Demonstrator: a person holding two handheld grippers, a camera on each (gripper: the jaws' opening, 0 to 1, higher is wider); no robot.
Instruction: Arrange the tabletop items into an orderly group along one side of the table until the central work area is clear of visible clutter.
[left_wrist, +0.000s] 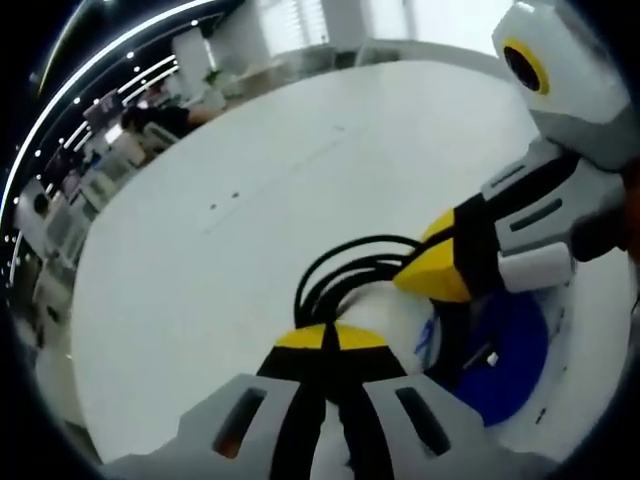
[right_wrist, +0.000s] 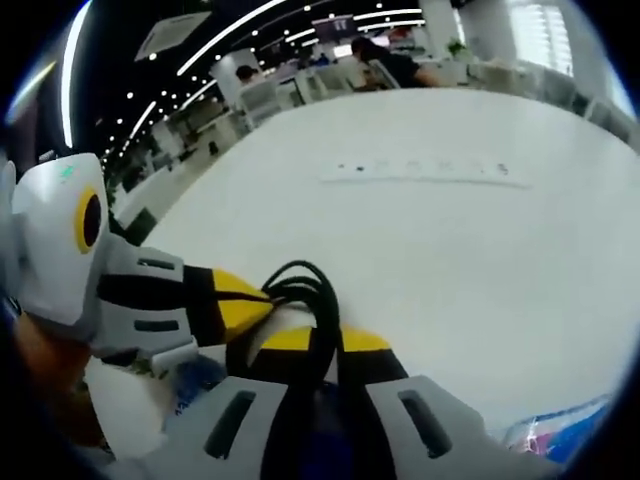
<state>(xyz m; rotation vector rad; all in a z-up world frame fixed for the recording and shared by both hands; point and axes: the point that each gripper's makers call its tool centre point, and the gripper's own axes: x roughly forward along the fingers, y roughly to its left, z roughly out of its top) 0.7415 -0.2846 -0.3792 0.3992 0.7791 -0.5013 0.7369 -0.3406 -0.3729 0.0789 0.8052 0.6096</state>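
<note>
- Open-plan office behind: rows of ceiling strip lights, desks and chairs, seated people (right_wrist: 385, 62) at the far side.
- White counter (left_wrist: 250, 180) is broad and mostly bare; in the right gripper view a faint line of small marks (right_wrist: 425, 175) runs across its far part.
- Black cable (left_wrist: 345, 265) lies looped on the counter just ahead of both tools; several strands arc together in a bundle.
- Left hand-held gripper (left_wrist: 330, 338): yellow-tipped jaws drawn close together at the bottom of the left gripper view, with the black cable strands passing between the tips. Jaws narrow, closed on the cable.
- Right hand-held gripper (right_wrist: 325, 342): yellow tips likewise close together at the bottom of the right gripper view, cable strands running up from between them and looping over the top. Narrow, gripping the cable.
- Each tool also enters the other's view: the right one comes in from the right of the left gripper view, its yellow tip touching the cable loop; the left one comes in from the left of the right gripper view, its tip at the same loop.
- Blue round object (left_wrist: 510, 355) lies on the counter under the right tool, beside the cable; what it is I cannot tell.
- Blue-edged packet (right_wrist: 560, 430) sits at the lower right of the right gripper view, too blurred to identify.
</note>
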